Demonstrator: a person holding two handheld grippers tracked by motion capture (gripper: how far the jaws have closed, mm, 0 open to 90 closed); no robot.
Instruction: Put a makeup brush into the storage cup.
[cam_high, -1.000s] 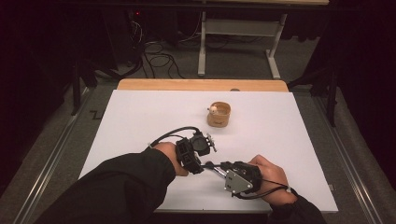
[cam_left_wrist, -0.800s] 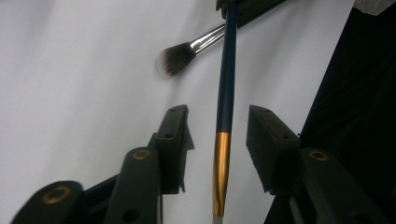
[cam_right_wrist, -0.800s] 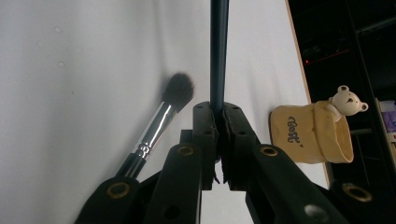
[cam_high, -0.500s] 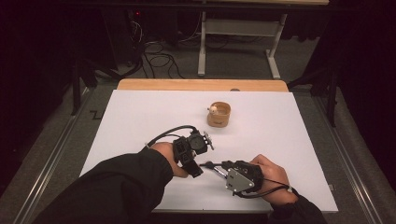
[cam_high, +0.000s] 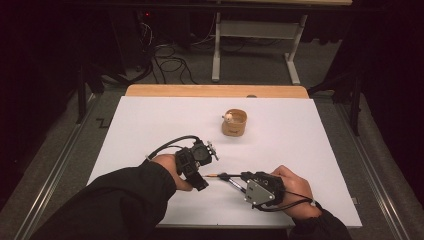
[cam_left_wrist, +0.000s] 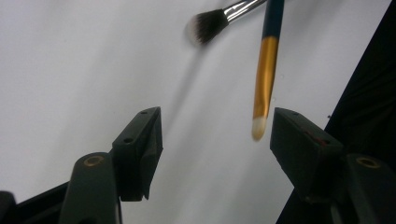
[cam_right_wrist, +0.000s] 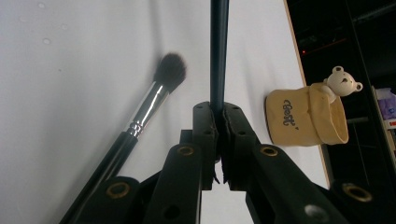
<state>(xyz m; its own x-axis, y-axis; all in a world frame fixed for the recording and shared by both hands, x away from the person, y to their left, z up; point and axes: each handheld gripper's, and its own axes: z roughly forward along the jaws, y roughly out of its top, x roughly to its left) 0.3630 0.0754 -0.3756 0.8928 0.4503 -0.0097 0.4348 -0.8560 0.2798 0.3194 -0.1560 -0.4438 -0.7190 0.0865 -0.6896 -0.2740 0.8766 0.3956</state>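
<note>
Right gripper (cam_right_wrist: 218, 122) is clamped tight on a dark-handled brush (cam_right_wrist: 218, 56) near the table's front edge, and its gold-banded, pale tip (cam_left_wrist: 264, 79) hangs between the wide-open jaws of the left gripper (cam_left_wrist: 217, 133) without touching either. A second brush with a silver ferrule and dark bristles (cam_right_wrist: 154, 95) lies on the white table (cam_high: 310, 150) just beside it. Further back there's a little tan cup (cam_high: 234, 123) with a bear figure on its rim, well apart from both; can't tell what's inside.
</note>
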